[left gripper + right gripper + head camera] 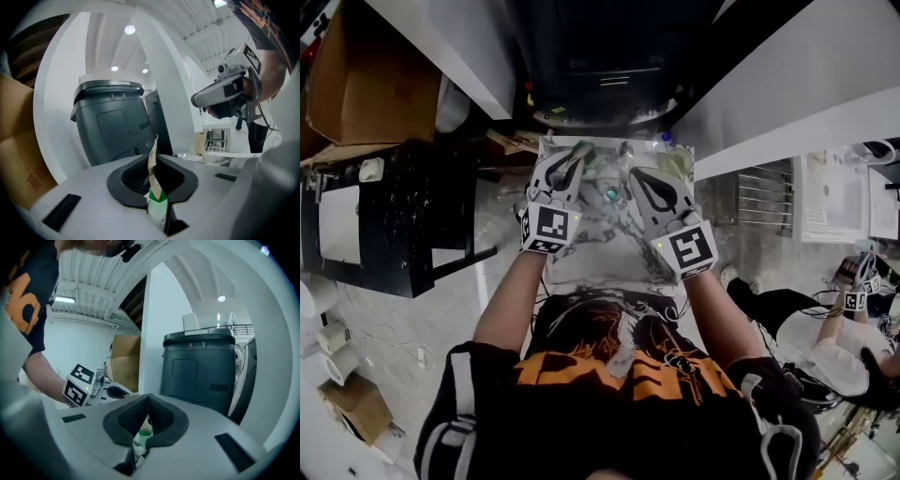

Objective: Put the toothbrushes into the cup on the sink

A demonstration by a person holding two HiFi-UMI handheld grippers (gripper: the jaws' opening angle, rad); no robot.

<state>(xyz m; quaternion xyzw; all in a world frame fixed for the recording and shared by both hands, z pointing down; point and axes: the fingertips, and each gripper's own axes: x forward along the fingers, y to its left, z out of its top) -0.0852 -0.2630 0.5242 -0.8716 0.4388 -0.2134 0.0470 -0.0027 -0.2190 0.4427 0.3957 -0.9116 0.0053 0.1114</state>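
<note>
Left gripper is clamping a toothbrush pack between its pads. The pack is standing upright, its beige card edge poking above the jaw tips and its green-and-white part sitting lower in the throat; only the left gripper view is showing this grip plainly.

Right gripper is holding its pads pressed together at the tips. A scrap of green and white is showing in the gap behind the pads; I cannot tell whether it is being pinched or merely lying below; nothing is sticking out past the tips.

Head view is giving what neither gripper view does. Both grippers are hovering side by side, apart, over a marbled countertop, with the person's forearms reaching to them. A small teal object is sitting on the counter between the two grippers, too small to say whether it is the cup; the held pack is hard to make out from up here.

Gripper views are looking outward, not down. Each is facing a dark grey lidded bin beside a white pillar; a cardboard box is filling the left edge of the left gripper view. Each is also catching the other gripper off to one side; a marker cube is showing a small green light.

At the far right of the head view, a second person is staying low down.
</note>
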